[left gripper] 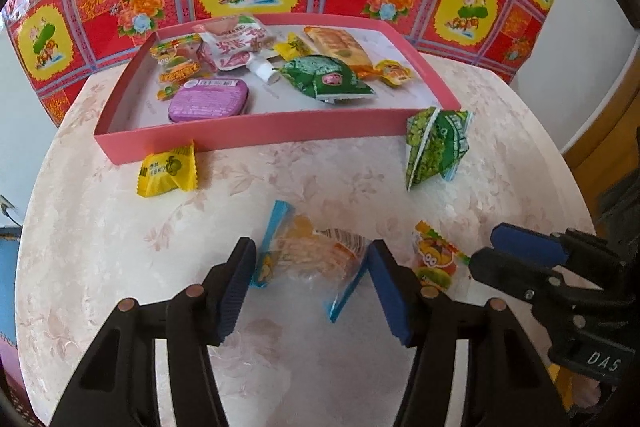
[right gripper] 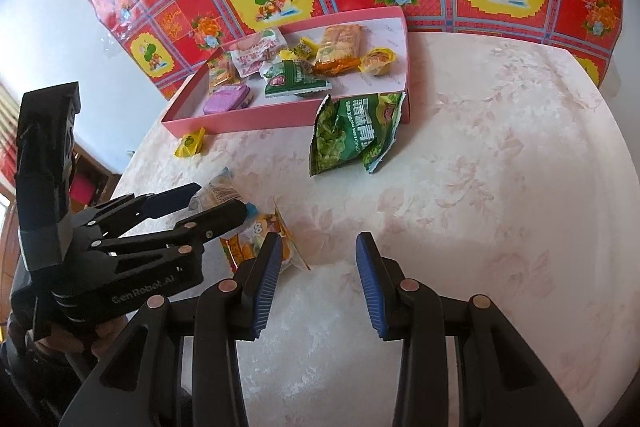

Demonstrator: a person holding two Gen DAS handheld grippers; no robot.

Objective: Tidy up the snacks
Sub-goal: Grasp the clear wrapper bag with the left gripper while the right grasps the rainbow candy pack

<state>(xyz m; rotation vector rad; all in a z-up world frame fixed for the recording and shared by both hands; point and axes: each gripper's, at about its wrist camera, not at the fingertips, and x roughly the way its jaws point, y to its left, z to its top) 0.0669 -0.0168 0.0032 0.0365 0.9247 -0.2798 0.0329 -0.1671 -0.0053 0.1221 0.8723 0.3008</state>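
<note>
Closest up: left gripper (left gripper: 312, 267), jaws roughly half open, straddling a clear blue-edged snack packet (left gripper: 308, 255) flat on the tabletop (left gripper: 120, 247), well in front of the pink box (left gripper: 280, 131). Pads right beside the packet's ends; can't tell whether touching, no squeeze visible. Right gripper (right gripper: 316, 267) also in front of the box, jaws partly open with nothing between, just bare tabletop. Fruit-print candy packet (left gripper: 436, 259) between the two grippers, nearly against the right one's left finger. Yellow candy (left gripper: 168, 171) outside the box, just beside the left end of its front wall. Green pea bag (left gripper: 436, 147) at the box's front right corner, looks to be touching it. Inside the box: purple tin (left gripper: 208, 101) near the front left, green packet (left gripper: 328, 77) mid-box, pink-and-white pouch (left gripper: 236, 47) and biscuit pack (left gripper: 340, 45) toward the back.
</note>
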